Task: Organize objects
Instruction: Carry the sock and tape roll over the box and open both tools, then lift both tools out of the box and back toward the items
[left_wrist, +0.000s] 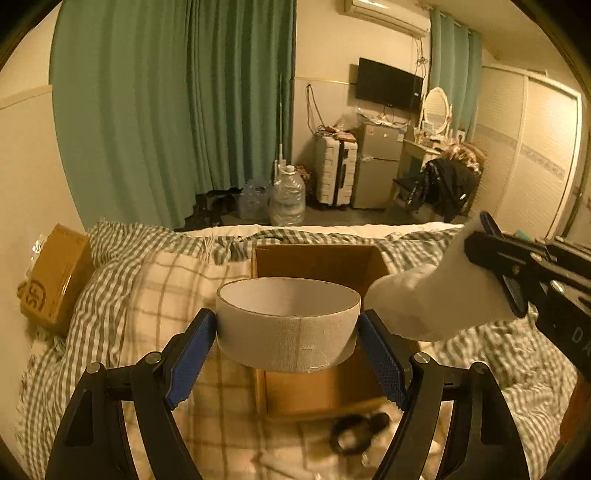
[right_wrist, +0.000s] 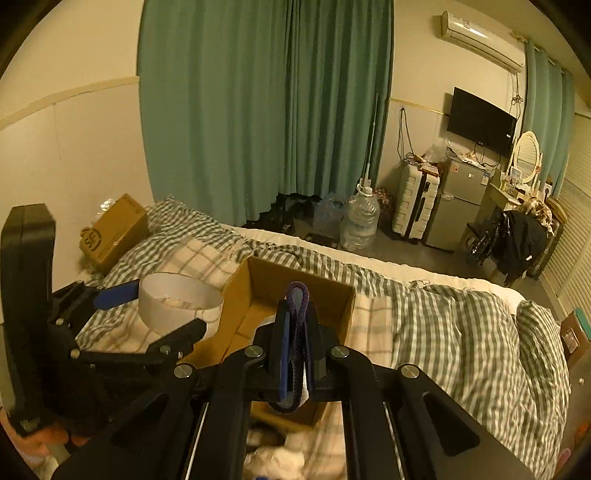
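My left gripper (left_wrist: 287, 325) is shut on a wide roll of pale tape (left_wrist: 288, 325) and holds it over the near edge of an open cardboard box (left_wrist: 317, 260) on the bed. The roll also shows in the right wrist view (right_wrist: 177, 304), left of the box (right_wrist: 258, 295). My right gripper (right_wrist: 295, 328) is shut on a white sock with a purple cuff (right_wrist: 295, 314), above the box. In the left wrist view the sock (left_wrist: 436, 295) hangs from the right gripper (left_wrist: 498, 266) at the box's right side.
The bed has a green checked quilt (right_wrist: 461, 332). A closed brown parcel (left_wrist: 55, 280) lies at its far left. A black cord or band (left_wrist: 354, 432) and white items lie on the quilt in front of the box. Water bottles, suitcase and fridge stand beyond the bed.
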